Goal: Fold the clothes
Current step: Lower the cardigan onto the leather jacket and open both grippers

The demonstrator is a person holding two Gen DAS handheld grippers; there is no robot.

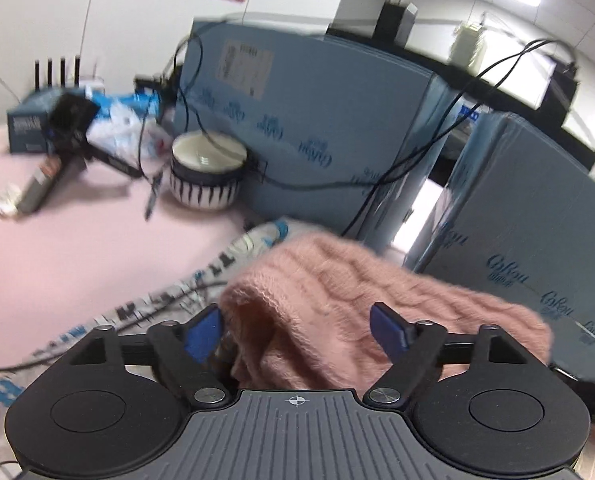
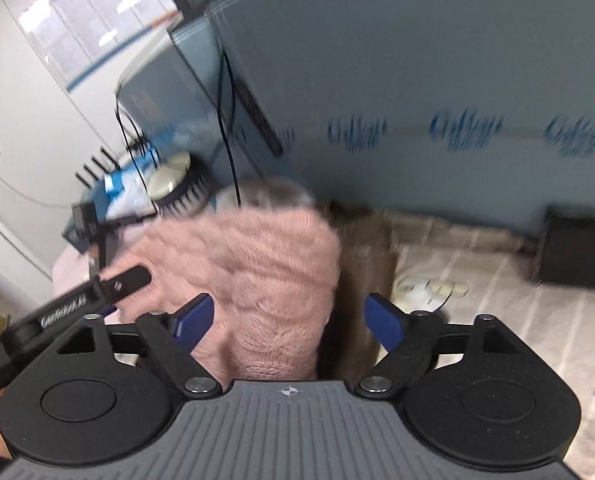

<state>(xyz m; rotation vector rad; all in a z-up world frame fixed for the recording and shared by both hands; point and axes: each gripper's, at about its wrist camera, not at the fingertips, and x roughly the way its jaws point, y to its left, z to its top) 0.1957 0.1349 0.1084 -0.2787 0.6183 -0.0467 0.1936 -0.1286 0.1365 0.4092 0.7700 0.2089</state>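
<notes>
Both grippers are facing the same pink cable-knit sweater [image 1: 361, 292], which is lying bunched in a soft mound on the pink-covered table [image 1: 77, 248], right in front of the blue boxes. The left gripper [image 1: 297, 330] is sitting with its blue pads spread wide, the near edge of the knit lying between them and a fold opening just inside the left pad; nothing is pinched. The right gripper [image 2: 289, 320] is spread just as wide, the sweater [image 2: 249, 276] lying between its fingers and running slightly left of centre, with no grip on it.

The mound is stretching away and to the right from the left gripper, so its long axis is running roughly across the table toward the boxes. Both grippers are about equally close, and the left one's black arm is crossing the right camera's lower left, reading "GenRobot.AI" as best I can make out. The blue boxes [image 1: 317, 120] are carrying a repeated script logo, too blurred to read with confidence.
</notes>
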